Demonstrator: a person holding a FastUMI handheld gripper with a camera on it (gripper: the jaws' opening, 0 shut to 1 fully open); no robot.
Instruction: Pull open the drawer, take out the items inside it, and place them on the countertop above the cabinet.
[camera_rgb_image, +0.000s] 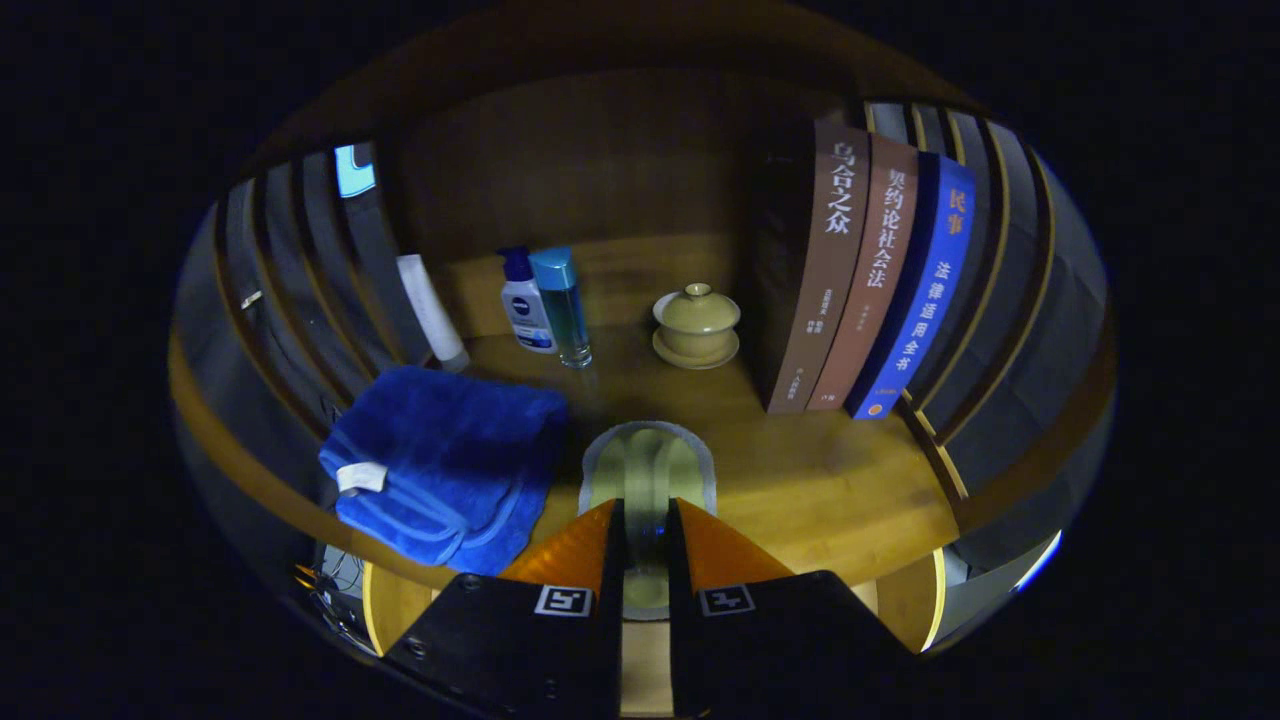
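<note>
Gripper: the gripper (645, 530) hangs over the near part of the countertop (820, 480), its orange fingers (570, 550) drawn narrow on a pale green, grey-rimmed item (648, 465) pinched between them.
Held item: what it is cannot be made out; its lower part is hidden between the fingers, and whether it rests on the wood or hangs just above it is unclear.
Beside the fingers: a folded blue towel (445, 465) lies just to their left, overhanging the counter's front edge.
Further back: a white bottle (527, 312) and a clear blue-capped bottle (562, 305) stand touching; to their right, a yellow lidded cup on a saucer (697, 325); a white tube (432, 310) leans at the left slats.
Far right: three books (870, 270) stand upright.
Progress: seemingly mid-task, one item at the counter but not released.
Unseen: the drawer lies below the counter edge, so what remains inside cannot be judged.
</note>
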